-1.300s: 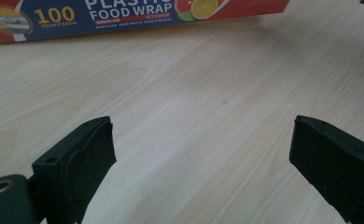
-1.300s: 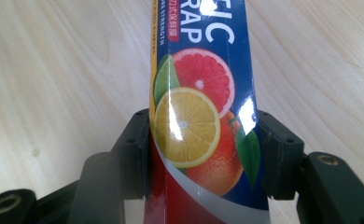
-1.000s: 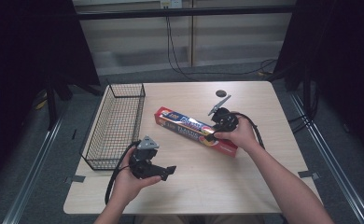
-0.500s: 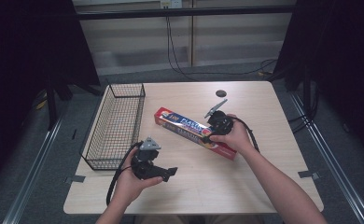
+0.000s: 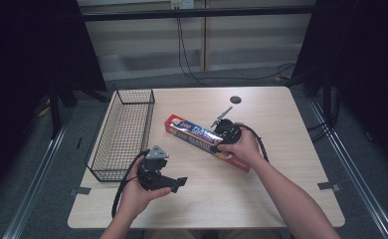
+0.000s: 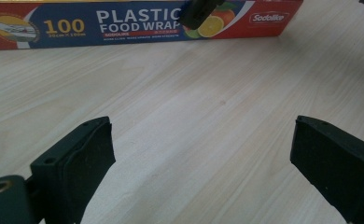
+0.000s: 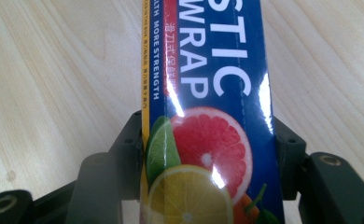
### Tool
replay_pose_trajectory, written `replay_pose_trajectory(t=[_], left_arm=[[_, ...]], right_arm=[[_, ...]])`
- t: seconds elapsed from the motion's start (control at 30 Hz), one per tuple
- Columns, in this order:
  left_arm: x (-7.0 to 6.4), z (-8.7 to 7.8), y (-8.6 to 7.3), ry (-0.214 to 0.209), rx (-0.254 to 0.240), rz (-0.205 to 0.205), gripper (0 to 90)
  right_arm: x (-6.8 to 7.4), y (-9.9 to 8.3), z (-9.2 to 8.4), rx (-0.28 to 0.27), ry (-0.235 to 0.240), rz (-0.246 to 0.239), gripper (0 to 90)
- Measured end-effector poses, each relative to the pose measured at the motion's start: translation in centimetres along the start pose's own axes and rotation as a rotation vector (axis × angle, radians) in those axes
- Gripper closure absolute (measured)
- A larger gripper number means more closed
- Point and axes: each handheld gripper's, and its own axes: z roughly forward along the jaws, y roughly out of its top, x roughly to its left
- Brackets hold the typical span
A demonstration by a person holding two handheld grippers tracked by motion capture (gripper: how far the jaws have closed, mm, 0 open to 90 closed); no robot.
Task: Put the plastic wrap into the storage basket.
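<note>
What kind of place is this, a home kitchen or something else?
Probably a lab or recording workspace, not a kitchen: a plain wooden table stands between dark curtains, cables hang from a wall socket, and on the table lie a plastic wrap box and a wire basket.

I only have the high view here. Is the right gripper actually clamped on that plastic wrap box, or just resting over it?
Observer: The right gripper has a jaw against each long side of the plastic wrap box.
Operator: And the left gripper, is it holding anything?
Observer: No, the left gripper is wide open over bare table.
Operator: What's printed where the right one grips?
Observer: Citrus slices.
</note>
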Motion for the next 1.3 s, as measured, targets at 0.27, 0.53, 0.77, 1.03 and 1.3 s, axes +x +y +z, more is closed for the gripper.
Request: replay_pose_trajectory(t=[0.27, 0.53, 0.77, 1.03, 1.3], left_arm=[[0.6, -0.4, 0.7, 0.008, -0.013, -0.008, 6.2], [0.6, -0.6, 3.0, 0.005, 0.011, 0.043, 6.0], [1.0, -0.9, 5.4, -0.049, 0.021, 0.067, 4.9], [1.2, -1.1, 7.7, -0.109, 0.008, 0.108, 0.9], [1.1, -0.9, 10.2, -0.106, 0.088, 0.238, 4.2]], right_arm=[[0.1, -0.3, -2.7, -0.046, 0.035, -0.004, 44.3], [0.5, -0.8, -4.7, -0.063, 0.048, -0.057, 44.2], [1.2, -1.3, -5.7, -0.051, 0.064, -0.083, 44.2], [2.0, -1.6, -6.8, -0.053, 0.085, -0.143, 44.2], [2.7, -1.7, -7.4, -0.051, 0.107, -0.178, 44.1]])
